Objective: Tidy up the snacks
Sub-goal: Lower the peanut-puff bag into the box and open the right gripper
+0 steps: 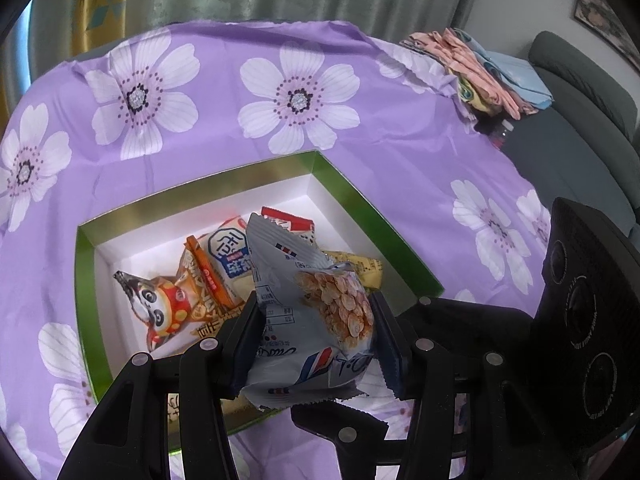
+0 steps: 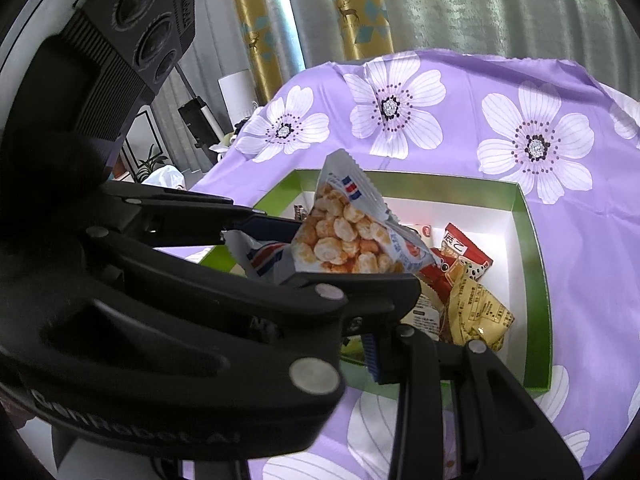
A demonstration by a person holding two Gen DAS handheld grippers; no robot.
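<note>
Gripper on the left, seen through its own wrist camera, is clenched on a grey snack bag printed with golden puffed pieces, its two black fingers pressing the bag's sides. That bag hangs over the near part of an open green box with a white inside, which sits on a surface covered by a purple cloth with large white flowers. Inside the box lie other snacks: a packet with a cartoon panda, a white and orange packet, a red and white packet and a yellow packet. Folded pink and blue cloths rest at the far right edge of the surface, beside a grey sofa. From the right wrist camera, the left gripper shows side on, holding the same grey snack bag above the box. A red packet and the yellow packet lie in the box below it. Only one blue-padded finger of the right gripper shows clearly, so I cannot tell whether it is released or clenched. Grey and gold curtains hang behind.
</note>
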